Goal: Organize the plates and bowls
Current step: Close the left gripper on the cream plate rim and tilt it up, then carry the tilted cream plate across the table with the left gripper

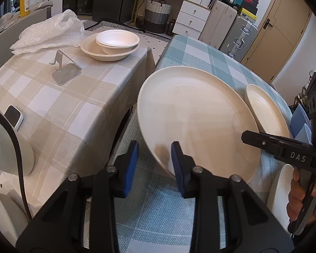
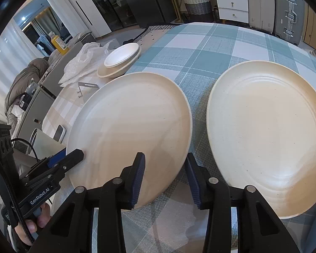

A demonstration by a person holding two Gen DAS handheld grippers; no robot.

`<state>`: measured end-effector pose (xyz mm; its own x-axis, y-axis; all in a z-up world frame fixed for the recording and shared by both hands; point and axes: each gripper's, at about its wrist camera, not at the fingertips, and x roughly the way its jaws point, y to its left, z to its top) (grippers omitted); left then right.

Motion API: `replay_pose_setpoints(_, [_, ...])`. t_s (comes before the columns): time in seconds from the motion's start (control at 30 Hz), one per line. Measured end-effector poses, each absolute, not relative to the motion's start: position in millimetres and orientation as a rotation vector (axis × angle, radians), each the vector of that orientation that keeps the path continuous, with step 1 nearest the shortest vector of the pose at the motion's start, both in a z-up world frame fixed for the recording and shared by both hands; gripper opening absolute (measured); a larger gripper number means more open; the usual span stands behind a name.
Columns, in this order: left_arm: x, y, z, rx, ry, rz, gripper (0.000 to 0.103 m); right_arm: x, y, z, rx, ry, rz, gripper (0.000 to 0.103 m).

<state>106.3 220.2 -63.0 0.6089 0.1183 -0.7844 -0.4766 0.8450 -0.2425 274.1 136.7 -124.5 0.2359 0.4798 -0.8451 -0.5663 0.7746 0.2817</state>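
Two cream plates lay side by side on the blue-checked tablecloth (image 2: 200, 48); the smooth plate (image 2: 128, 135) sat toward the cloth's left edge, and the ridged plate (image 2: 267, 139) lay just beside it on the right, a narrow strip of cloth showing between their rims.

The left gripper (image 1: 154, 164) had its blue-padded fingers (image 1: 131, 164) spread wide at the smooth plate's (image 1: 196, 118) near-left rim; one finger stood over the plate's edge and the other off to the side of it, and the jaws pinched nothing. In the right wrist view the same tool reached in from the left, its tip at the plate's left rim.

The right gripper (image 2: 165, 179) was likewise spread, its fingers (image 2: 140, 179) straddling the smooth plate's near-right rim; the left finger lay over the plate and the right one over the strip of cloth between the two plates, gripping nothing. Whether either pad touched the rim could not be told.

On the neighbouring table under a beige-checked cloth (image 1: 59, 105), well apart from the plates, a white bowl (image 1: 117, 40) sat nested in a wider beige bowl (image 1: 109, 51); a crumpled plastic bag (image 1: 50, 31) lay beside them, and a metal stand (image 1: 66, 71) stood nearer the camera.
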Motion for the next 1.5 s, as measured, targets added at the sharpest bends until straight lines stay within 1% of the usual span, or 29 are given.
replay_pose_setpoints(0.07, [106.9, 218.2, -62.5, -0.448, 0.851, 0.353, 0.023, 273.7, 135.7, -124.1, -0.094, 1.115, 0.706, 0.032])
replay_pose_setpoints(0.17, [106.9, 216.4, -61.7, -0.437, 0.850, 0.356, 0.022, 273.3, 134.9, -124.3, -0.101, 1.106, 0.691, 0.025])
replay_pose_setpoints(0.27, [107.6, 216.2, -61.8, -0.437, 0.849, 0.357, 0.022, 272.4, 133.7, -124.3, -0.105, 1.097, 0.686, 0.022])
replay_pose_setpoints(0.5, [104.2, 216.4, -55.8, -0.425, 0.833, 0.359, 0.022, 268.0, 133.9, -122.8, -0.113, 1.085, 0.684, 0.022])
replay_pose_setpoints(0.87, [92.0, 209.7, -35.2, -0.401, 0.800, 0.367, 0.022, 257.9, 129.4, -95.9, -0.098, 1.037, 0.690, 0.022])
replay_pose_setpoints(1.5, [75.4, 148.6, 15.2, -0.314, 0.760, 0.288, 0.022, 222.7, 70.5, -55.2, -0.023, 1.007, 0.627, 0.022])
